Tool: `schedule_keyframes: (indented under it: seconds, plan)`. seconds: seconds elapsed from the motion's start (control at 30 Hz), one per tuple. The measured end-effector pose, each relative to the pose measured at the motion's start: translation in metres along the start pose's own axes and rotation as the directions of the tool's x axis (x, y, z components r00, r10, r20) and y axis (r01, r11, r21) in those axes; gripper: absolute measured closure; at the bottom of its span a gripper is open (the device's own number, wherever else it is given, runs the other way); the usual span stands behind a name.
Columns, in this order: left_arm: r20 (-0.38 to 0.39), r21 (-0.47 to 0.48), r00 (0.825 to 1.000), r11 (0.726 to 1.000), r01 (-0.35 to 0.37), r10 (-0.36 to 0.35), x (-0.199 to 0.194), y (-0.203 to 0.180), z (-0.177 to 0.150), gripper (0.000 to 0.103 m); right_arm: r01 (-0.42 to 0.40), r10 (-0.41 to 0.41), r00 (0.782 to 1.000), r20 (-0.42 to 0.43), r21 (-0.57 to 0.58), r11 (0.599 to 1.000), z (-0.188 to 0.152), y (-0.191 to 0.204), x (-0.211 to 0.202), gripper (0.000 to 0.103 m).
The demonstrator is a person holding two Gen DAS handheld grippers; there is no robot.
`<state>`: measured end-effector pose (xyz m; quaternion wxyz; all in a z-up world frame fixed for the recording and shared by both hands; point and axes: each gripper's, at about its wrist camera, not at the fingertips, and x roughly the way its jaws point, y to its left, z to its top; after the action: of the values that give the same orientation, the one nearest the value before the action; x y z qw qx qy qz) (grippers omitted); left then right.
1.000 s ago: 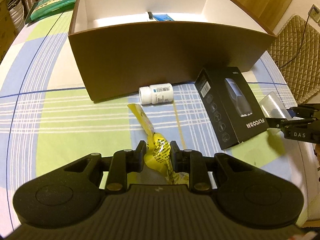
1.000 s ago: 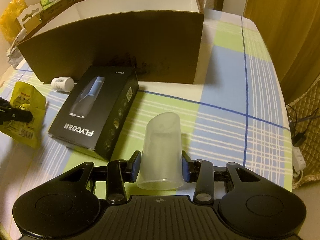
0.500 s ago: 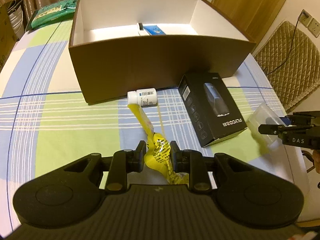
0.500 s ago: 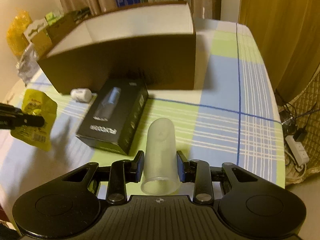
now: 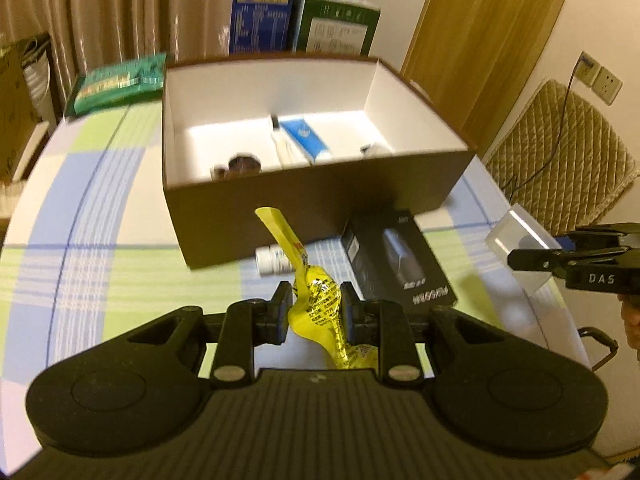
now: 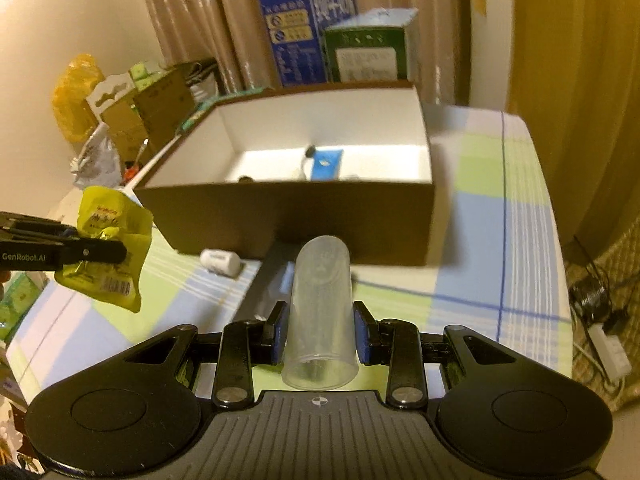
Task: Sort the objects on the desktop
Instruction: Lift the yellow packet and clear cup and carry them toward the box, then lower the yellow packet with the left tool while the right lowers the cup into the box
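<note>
Lighting: dim, warm yellow, indoor. Glare: box (image 5: 280, 92) interior. Blur: motion-softened background, box contents. Distortion: strong fisheye curvature, dark vignetted corners.

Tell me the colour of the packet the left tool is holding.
Bright yellow, with red print and a barcode; the packet shows best in the right wrist view.

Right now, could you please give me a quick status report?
Left gripper shut on yellow packet. Right gripper shut on clear cup. Both short of box; nothing between.
</note>
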<state>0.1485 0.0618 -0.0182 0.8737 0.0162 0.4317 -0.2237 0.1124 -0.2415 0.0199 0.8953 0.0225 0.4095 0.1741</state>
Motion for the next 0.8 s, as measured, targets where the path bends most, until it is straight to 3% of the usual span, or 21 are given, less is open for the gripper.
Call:
schedule_keyframes:
  seconds: [0.5,0.8]
  plan:
    - [0.153,0.048,0.988,0.999,-0.019,0.011,-0.015,0.012,0.069,0.082,0.007,0.003,0.993,0.114,-0.082,0.997,0.085,0.007,0.02,0.072]
    - [0.133,0.054,0.99,0.997,-0.052,0.044,0.022,0.037,0.129,0.082,0.053,-0.044,0.993,0.107,-0.079,0.995,0.14,-0.004,0.068,0.072]
